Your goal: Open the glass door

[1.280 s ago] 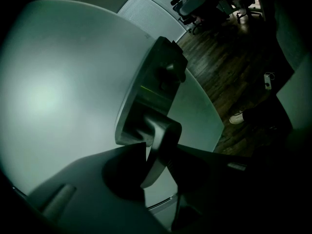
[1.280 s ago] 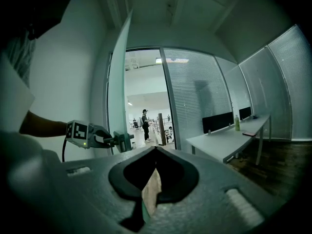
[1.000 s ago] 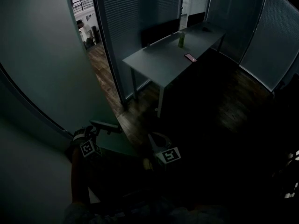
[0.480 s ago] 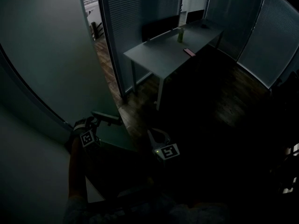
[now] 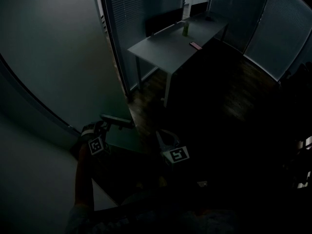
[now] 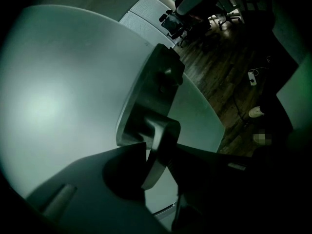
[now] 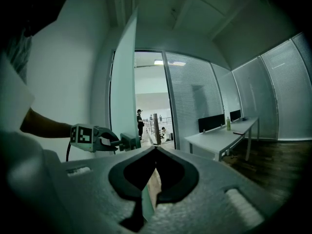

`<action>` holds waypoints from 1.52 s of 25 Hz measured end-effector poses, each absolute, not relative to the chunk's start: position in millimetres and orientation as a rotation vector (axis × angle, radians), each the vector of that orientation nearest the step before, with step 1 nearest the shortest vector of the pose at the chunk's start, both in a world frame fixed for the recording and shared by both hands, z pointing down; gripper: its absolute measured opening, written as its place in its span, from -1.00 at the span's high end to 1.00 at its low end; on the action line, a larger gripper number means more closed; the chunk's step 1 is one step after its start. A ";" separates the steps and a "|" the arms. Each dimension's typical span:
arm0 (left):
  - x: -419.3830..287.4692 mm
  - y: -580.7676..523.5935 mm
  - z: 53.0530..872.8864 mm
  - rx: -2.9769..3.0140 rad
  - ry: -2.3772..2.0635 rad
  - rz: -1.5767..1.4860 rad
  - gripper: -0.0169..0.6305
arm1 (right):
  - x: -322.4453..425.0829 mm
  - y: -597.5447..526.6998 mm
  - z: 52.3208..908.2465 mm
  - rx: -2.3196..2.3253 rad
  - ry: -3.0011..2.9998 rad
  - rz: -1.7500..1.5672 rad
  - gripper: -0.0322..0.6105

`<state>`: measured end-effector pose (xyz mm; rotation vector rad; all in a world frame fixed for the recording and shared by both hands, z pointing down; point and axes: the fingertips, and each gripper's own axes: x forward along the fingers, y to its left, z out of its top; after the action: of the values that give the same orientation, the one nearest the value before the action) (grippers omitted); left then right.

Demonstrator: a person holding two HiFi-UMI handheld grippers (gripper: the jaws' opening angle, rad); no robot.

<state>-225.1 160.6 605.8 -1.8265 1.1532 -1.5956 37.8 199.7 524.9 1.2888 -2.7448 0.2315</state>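
The frosted glass door stands partly swung into the room at the left of the head view. Its metal lever handle juts from the door's edge. My left gripper is shut on that handle. In the left gripper view the lever sits clamped between the two dark jaws, in front of the pale glass. My right gripper hangs free to the right of the door, shut, with nothing in it. The right gripper view shows its tips meeting and, beyond them, the left gripper on the handle.
A long grey desk with a green bottle and a phone stands ahead, by blind-covered glass walls. Dark wooden floor lies between desk and door. Through the doorway a person stands far off in a lit corridor.
The door has swung further over the doorway in the head view, hiding more of the lit corridor. Both grippers have shifted slightly up and right with it. The left grip on the handle is unchanged.
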 end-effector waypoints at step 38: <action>-244.2 259.8 604.9 -1.856 0.992 -1.431 0.56 | 0.7 298.1 548.8 1.555 -2.584 0.213 0.89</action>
<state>-244.2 259.8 604.9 -1.8558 0.9916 -1.4312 0.7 298.1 548.8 1.5548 -2.5842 0.2131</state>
